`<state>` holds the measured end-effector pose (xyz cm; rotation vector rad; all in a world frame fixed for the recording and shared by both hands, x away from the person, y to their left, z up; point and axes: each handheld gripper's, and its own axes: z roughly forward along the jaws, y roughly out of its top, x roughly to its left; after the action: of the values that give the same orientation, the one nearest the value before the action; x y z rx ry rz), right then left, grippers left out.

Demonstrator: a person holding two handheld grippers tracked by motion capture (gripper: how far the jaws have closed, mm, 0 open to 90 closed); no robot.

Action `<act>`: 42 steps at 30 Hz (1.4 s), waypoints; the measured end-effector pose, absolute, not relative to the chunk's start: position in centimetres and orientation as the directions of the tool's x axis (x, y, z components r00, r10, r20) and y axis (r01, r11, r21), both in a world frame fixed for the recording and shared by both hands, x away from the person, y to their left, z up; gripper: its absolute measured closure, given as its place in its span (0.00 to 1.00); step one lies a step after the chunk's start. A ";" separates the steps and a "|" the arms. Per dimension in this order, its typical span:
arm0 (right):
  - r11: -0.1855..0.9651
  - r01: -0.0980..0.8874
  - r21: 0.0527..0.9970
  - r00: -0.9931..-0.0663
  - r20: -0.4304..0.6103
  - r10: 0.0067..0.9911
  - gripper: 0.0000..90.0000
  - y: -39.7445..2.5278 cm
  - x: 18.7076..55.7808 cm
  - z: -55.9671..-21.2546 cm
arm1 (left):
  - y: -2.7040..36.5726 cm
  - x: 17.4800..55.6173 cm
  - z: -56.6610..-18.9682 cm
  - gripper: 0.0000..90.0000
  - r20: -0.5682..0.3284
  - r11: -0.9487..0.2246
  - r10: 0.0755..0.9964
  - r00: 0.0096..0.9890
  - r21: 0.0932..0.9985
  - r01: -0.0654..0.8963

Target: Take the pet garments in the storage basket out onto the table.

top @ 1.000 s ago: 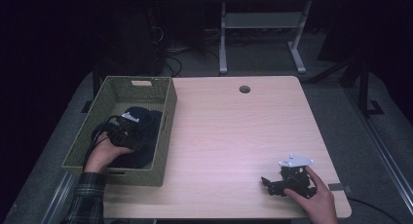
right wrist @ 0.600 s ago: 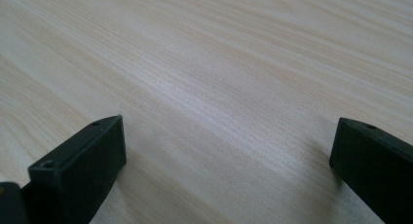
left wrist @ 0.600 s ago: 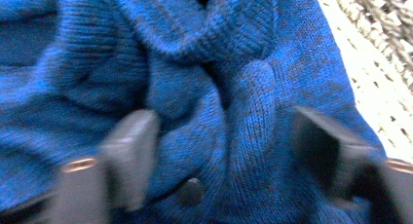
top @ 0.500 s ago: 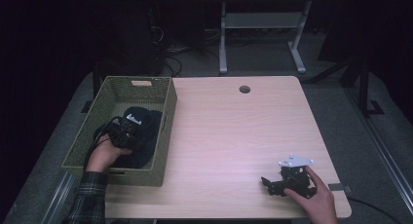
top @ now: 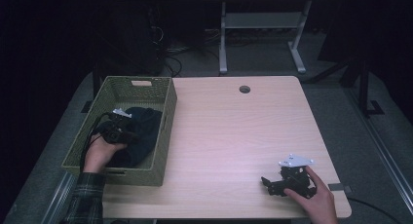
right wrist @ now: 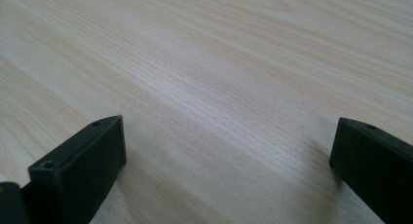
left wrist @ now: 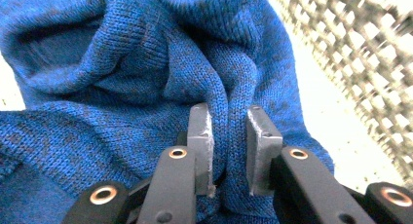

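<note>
- Pale wood table (top: 229,136) spreads before me, dark floor around it; a green woven basket (top: 165,114) sits on its left part.
- Inside that basket lies the blue knitted sweater (left wrist: 122,87), bunched in folds; my left gripper (left wrist: 229,151) is down in it, jaws nearly closed, pinching a ridge of the knit between the pads.
- Far to the right, near the table's front edge, my right gripper (top: 273,184) rests on bare wood; jaws spread wide, holding nothing.
</note>
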<state>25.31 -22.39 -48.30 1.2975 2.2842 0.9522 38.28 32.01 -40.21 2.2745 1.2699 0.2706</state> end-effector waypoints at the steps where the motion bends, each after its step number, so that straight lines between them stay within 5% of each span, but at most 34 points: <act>1: 0.356 0.620 0.699 -0.522 0.029 0.853 0.00 -22.4 25.3 -48.3 | 32.0 38.3 -40.2 0.84 -0.075 -0.428 0.838 0.541 0.527 0.734; 25: 0.356 0.621 0.698 -0.522 0.029 0.853 0.00 -22.4 25.3 -48.3 | 35.0 37.0 -37.0 0.85 -0.278 -0.149 0.815 0.509 0.747 0.647; 42: 0.356 0.621 0.698 -0.522 0.029 0.853 0.00 -22.4 25.3 -48.3 | 34.6 35.3 -32.3 0.86 -0.288 -0.082 0.750 0.595 0.852 0.517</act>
<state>25.31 -22.39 -48.30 1.2980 2.2842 0.9518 35.34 34.64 -32.33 1.7439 1.0454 0.2699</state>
